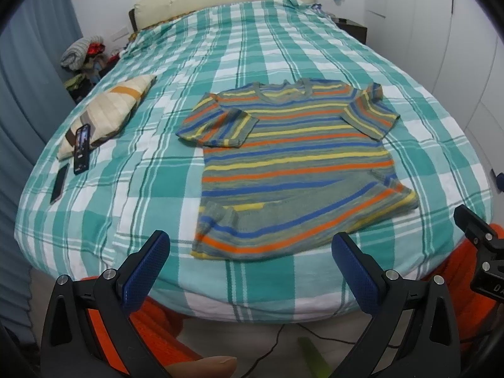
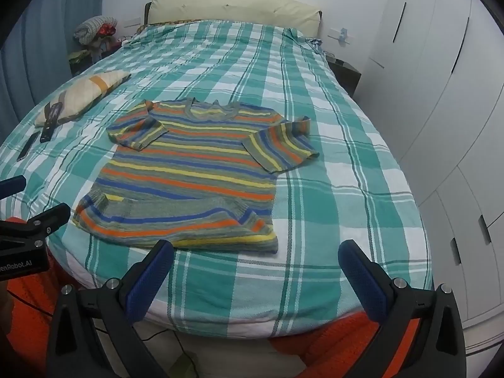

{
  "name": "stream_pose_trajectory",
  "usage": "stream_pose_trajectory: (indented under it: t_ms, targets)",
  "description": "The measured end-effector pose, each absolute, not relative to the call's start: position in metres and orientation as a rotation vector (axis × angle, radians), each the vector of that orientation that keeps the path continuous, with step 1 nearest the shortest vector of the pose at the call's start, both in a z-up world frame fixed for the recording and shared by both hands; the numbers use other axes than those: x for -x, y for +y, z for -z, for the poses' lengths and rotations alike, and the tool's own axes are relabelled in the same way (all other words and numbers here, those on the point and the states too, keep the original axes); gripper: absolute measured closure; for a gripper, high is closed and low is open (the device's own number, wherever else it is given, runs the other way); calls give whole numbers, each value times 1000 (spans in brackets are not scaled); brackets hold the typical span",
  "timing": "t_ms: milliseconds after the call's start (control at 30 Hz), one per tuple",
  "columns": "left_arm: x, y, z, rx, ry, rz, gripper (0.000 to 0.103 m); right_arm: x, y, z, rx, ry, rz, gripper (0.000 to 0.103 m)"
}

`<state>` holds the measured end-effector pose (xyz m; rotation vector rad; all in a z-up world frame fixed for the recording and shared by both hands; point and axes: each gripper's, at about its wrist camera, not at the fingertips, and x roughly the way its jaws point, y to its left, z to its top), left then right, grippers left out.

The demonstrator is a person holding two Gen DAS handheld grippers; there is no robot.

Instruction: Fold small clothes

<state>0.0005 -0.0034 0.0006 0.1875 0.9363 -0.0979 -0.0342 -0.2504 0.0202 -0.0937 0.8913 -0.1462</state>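
Observation:
A small striped T-shirt [image 1: 293,160] in grey, orange, blue and yellow lies spread on the green-and-white checked bedspread [image 1: 126,189], neck toward the headboard. Its bottom hem is turned up and rumpled near the foot of the bed. The same striped T-shirt [image 2: 192,173] sits left of centre in the right wrist view. My left gripper [image 1: 252,245] hovers open just short of the hem, nothing between its blue pads. My right gripper [image 2: 256,255] also stands open, over the bedspread [image 2: 346,189] beside the shirt's lower right corner, touching nothing.
A beige cushion [image 1: 107,113] lies at the left of the bed with a phone [image 1: 81,149] leaning on it and a dark flat device [image 1: 60,184] beside it. White wardrobe doors [image 2: 441,94] stand to the right. Orange fabric [image 2: 334,346] and a cable [image 1: 267,349] are below the bed's foot.

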Motion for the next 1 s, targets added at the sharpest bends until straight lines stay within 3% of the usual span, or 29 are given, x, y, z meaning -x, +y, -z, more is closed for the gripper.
stream_pose_trajectory:
  t_ms: [1000]
  targets:
    - [0,-10,5,-201,945,106,0,32,-256,-13,105,912,192,0]
